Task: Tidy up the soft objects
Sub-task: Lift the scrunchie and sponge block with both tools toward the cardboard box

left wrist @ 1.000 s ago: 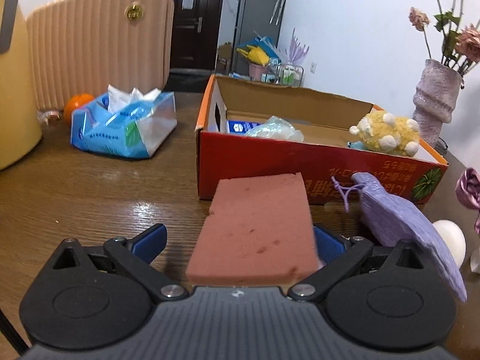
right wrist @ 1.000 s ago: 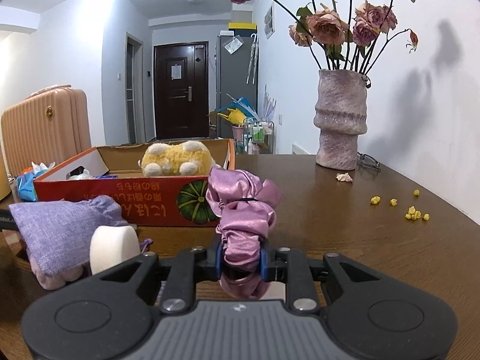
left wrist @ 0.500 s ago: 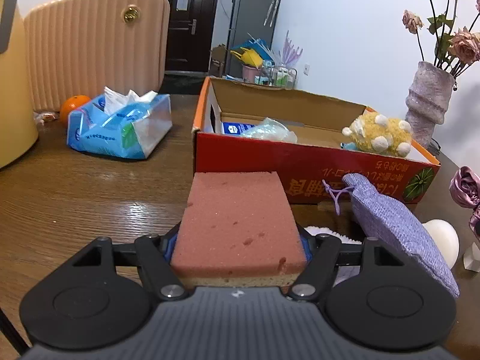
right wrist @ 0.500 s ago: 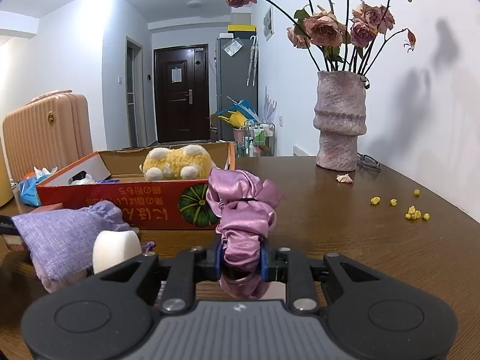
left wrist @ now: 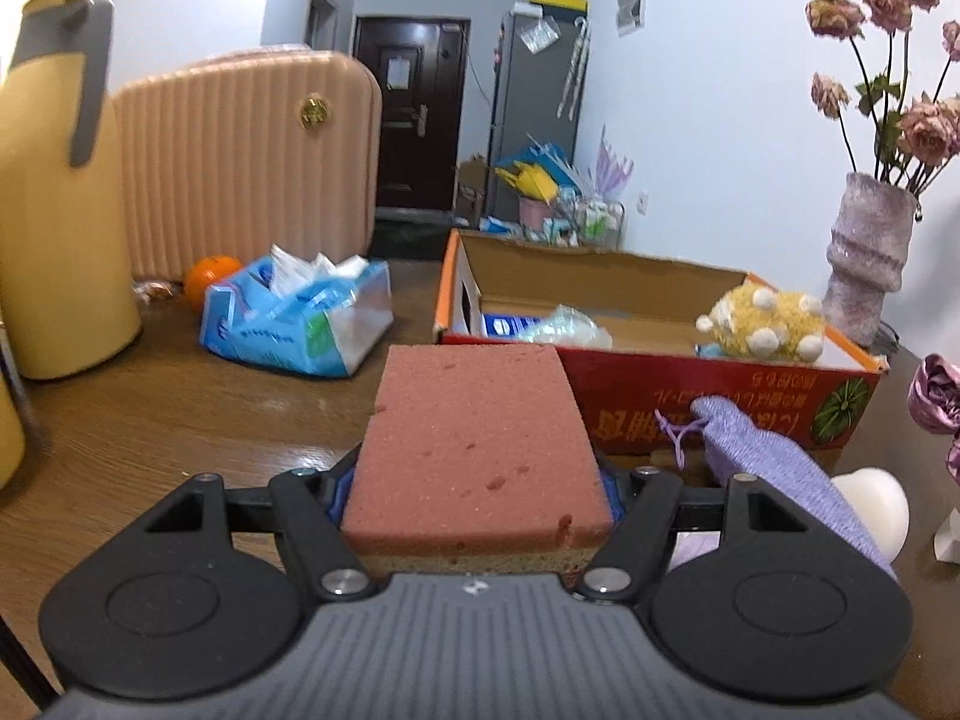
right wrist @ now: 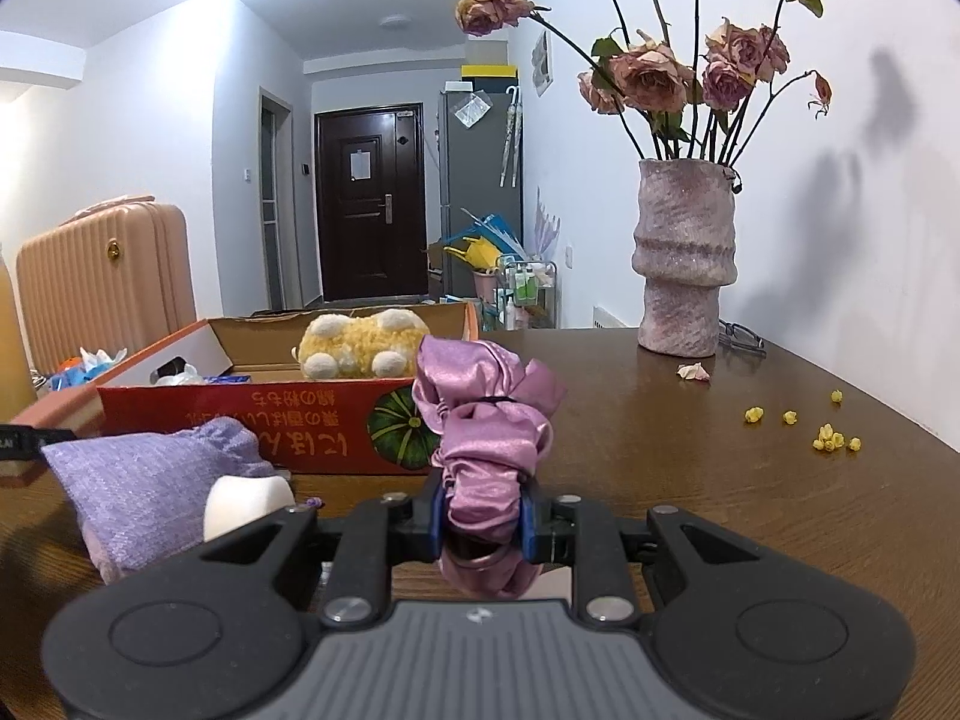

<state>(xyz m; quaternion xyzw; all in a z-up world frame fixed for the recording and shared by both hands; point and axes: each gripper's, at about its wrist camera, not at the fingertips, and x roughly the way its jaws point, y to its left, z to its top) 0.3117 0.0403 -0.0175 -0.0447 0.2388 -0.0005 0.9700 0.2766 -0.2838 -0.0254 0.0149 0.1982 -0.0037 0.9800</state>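
My left gripper (left wrist: 477, 489) is shut on a pink sponge (left wrist: 474, 438) with a tan underside, held flat and lifted a little off the wooden table. Ahead stands an open red cardboard box (left wrist: 720, 396) with a yellow plush toy (left wrist: 762, 324) and plastic packets inside. A lilac cloth pouch (left wrist: 774, 474) and a white foam roll (left wrist: 873, 507) lie to the right. My right gripper (right wrist: 483, 516) is shut on a pink satin scrunchie (right wrist: 486, 420), near the box's (right wrist: 240, 426) right end; the pouch (right wrist: 150, 486) and roll (right wrist: 246, 501) lie at its left.
A blue tissue pack (left wrist: 300, 315), an orange (left wrist: 210, 276) and a yellow flask (left wrist: 57, 180) stand left on the table. A pink suitcase (left wrist: 240, 162) is behind. A vase of dried roses (right wrist: 684, 258), glasses (right wrist: 744, 336) and yellow crumbs (right wrist: 831, 435) occupy the right side.
The left gripper's jaws closed on the pink sponge, then rose slightly and moved with it toward the box. The right gripper held still with the scrunchie.
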